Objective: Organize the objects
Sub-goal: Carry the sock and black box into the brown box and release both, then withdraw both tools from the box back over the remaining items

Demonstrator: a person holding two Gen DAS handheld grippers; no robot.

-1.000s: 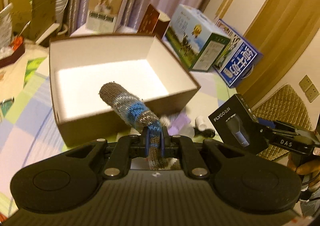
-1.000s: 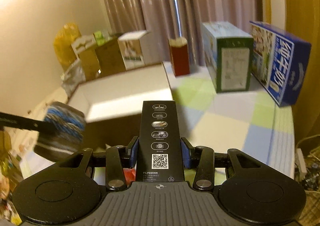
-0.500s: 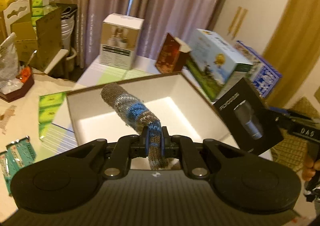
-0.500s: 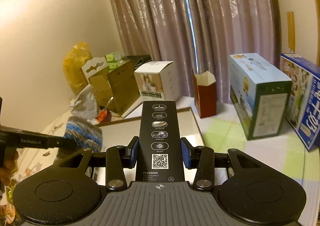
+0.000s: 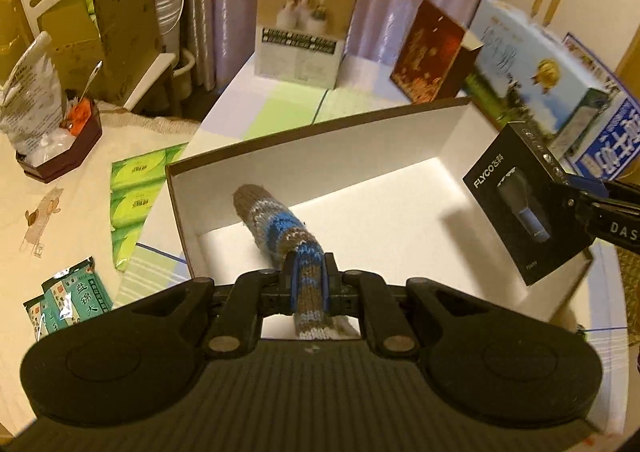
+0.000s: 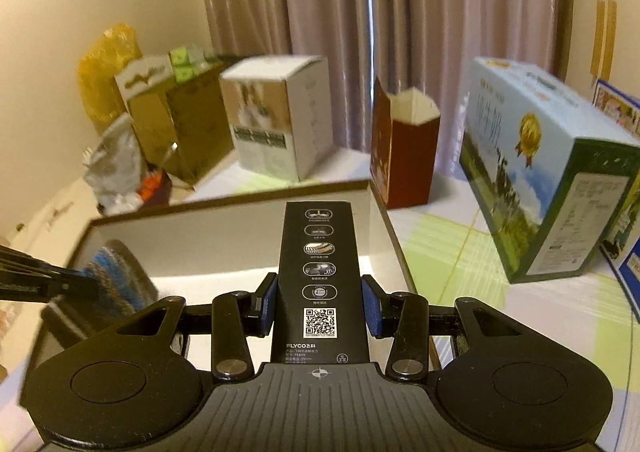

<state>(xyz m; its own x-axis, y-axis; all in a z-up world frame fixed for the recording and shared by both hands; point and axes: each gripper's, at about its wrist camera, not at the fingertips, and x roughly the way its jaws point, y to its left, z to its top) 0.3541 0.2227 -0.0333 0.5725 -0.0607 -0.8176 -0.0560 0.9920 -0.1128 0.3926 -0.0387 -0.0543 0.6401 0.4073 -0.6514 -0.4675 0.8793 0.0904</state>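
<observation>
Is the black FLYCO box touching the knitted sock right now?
Apart. The left wrist view shows the FLYCO box on the right and the knitted sock mid-frame, with bare white storage box floor between them.

Blue carton (image 5: 608,144) cropped by frame edge; white box (image 5: 304,18) motion-blurred.

Warm, yellowish indoor light, moderately dim. White box floor (image 5: 384,208) blown out bright; black carton (image 5: 516,208) casts a soft shadow on it. Heavy fisheye bending, dark corner vignetting. Motion blur on knitted piece (image 6: 116,276) and background cartons in right wrist view.
</observation>
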